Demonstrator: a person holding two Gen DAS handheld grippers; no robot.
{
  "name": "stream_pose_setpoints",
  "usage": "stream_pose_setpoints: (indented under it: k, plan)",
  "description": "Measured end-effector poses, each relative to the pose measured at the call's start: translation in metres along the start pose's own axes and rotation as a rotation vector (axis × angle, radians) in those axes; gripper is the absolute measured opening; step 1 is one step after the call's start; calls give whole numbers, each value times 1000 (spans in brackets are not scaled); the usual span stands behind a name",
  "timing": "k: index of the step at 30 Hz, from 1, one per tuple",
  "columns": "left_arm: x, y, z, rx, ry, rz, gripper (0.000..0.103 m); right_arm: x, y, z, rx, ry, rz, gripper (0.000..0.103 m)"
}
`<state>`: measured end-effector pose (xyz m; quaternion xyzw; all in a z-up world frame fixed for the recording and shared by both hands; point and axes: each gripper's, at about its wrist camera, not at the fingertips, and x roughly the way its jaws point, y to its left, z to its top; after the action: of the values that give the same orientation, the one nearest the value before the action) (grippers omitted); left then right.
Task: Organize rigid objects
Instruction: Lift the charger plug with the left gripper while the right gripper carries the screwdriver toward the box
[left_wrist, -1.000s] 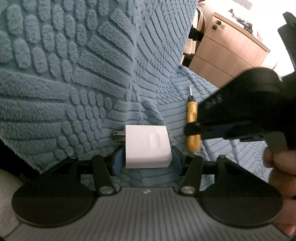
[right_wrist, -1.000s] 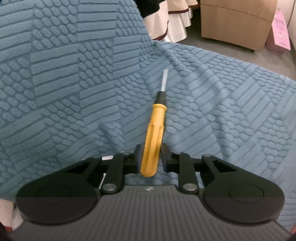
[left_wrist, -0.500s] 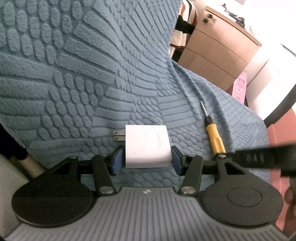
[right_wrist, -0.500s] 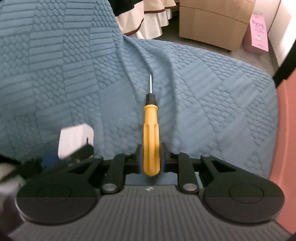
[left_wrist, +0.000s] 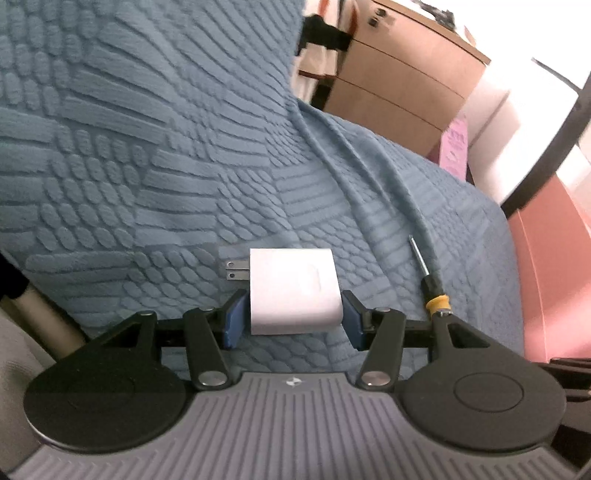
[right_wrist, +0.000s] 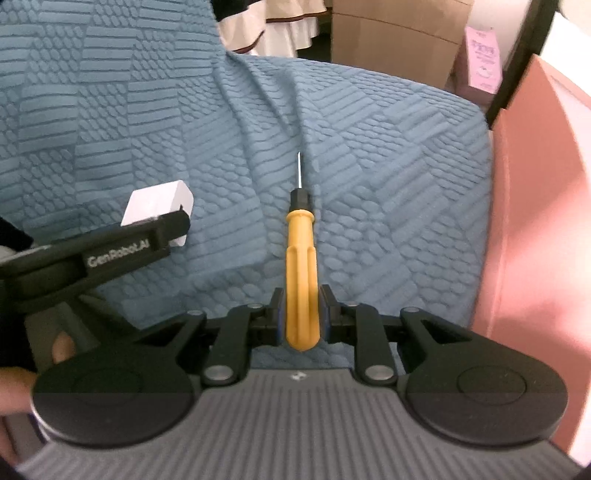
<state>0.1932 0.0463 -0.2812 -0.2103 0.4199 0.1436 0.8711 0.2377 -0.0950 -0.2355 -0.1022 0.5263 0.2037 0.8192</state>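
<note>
A white plug adapter (left_wrist: 293, 290) with two metal prongs pointing left sits between the blue pads of my left gripper (left_wrist: 291, 319), which is shut on it above the blue blanket. In the right wrist view the same white plug adapter (right_wrist: 157, 205) shows at the left, behind the left gripper's black finger (right_wrist: 110, 245). My right gripper (right_wrist: 301, 315) is shut on the handle of a yellow screwdriver (right_wrist: 301, 266), whose shaft points away from me. The screwdriver (left_wrist: 430, 280) also peeks out at the right of the left wrist view, its handle mostly hidden.
A textured blue blanket (right_wrist: 369, 166) covers the surface below both grippers, with folds running up the middle. A pink panel (right_wrist: 535, 221) stands along the right. A wooden drawer cabinet (left_wrist: 399, 74) and a cardboard box (right_wrist: 395, 33) are behind. A hand (right_wrist: 14, 384) shows at lower left.
Both grippers have moved right across the blanket with their objects held. The right gripper has slid out of the left wrist view; the pink panel has come into sight.
</note>
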Motion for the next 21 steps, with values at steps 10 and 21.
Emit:
stream_pose_setpoints:
  k: [10,21]
  plan:
    - [5,-2,2,58,16,-10,62,-6,-10,-17,81,-42,-20,25]
    - [8,-2,4,37,22,-36,71,5,-16,-4,129,-116,19,40]
